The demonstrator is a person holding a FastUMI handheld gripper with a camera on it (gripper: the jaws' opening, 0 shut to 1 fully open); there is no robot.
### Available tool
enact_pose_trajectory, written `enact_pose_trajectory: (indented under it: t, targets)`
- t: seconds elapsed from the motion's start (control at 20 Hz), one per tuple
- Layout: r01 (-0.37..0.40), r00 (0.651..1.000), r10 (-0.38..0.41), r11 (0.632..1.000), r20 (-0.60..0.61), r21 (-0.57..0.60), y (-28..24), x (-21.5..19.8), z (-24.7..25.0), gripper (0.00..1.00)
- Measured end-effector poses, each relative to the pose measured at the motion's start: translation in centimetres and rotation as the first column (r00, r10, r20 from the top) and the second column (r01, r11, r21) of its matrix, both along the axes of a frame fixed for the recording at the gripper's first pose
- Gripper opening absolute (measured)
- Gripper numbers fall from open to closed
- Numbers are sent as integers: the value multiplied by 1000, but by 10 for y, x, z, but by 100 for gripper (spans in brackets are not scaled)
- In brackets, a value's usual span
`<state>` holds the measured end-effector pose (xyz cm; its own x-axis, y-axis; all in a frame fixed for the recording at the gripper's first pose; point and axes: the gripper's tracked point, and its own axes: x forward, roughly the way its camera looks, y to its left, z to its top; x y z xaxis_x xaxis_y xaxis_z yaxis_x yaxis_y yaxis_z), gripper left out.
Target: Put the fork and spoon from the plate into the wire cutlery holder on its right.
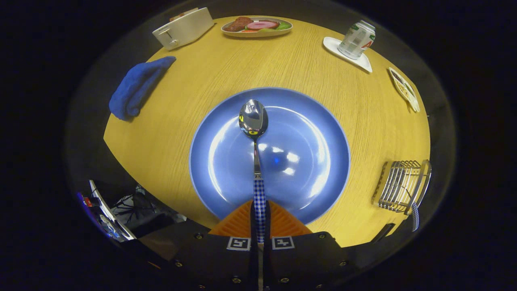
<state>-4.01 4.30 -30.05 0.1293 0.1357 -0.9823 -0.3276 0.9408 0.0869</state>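
A spoon (254, 121) with a shiny bowl and a blue-checked handle (259, 202) juts straight ahead from my gripper (259, 220). Both fingers press on the handle, so the gripper is shut on the spoon. The spoon hangs above a large blue plate (319, 161) on the round wooden table (181, 121). The wire cutlery holder (400, 186) stands to the right of the plate near the table's edge. A blue-checked handle (415, 216) pokes out at the holder's near side; I cannot tell which utensil it belongs to.
A folded blue cloth (137, 87) lies to the plate's left. At the far side stand a white toaster (183, 28), a dish of food (256, 26) and a can (356, 39) on a white coaster. A small snack dish (404, 89) sits far right.
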Motion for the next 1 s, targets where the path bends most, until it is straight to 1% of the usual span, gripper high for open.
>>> enact_pose_trajectory:
  t: [0.2,0.3,0.55,0.8,1.0]
  targets:
    - [-11,1000,11,1000,-16,-27,-26,-11,26,5]
    - [-3,1000,1,999,-29,-46,-44,-18,37,5]
    - [81,996,-84,993,-27,-91,-92,-32,62,5]
    - [164,985,-168,978,-22,-132,-139,-44,84,5]
    - [198,976,-210,965,-57,-171,-174,-56,93,5]
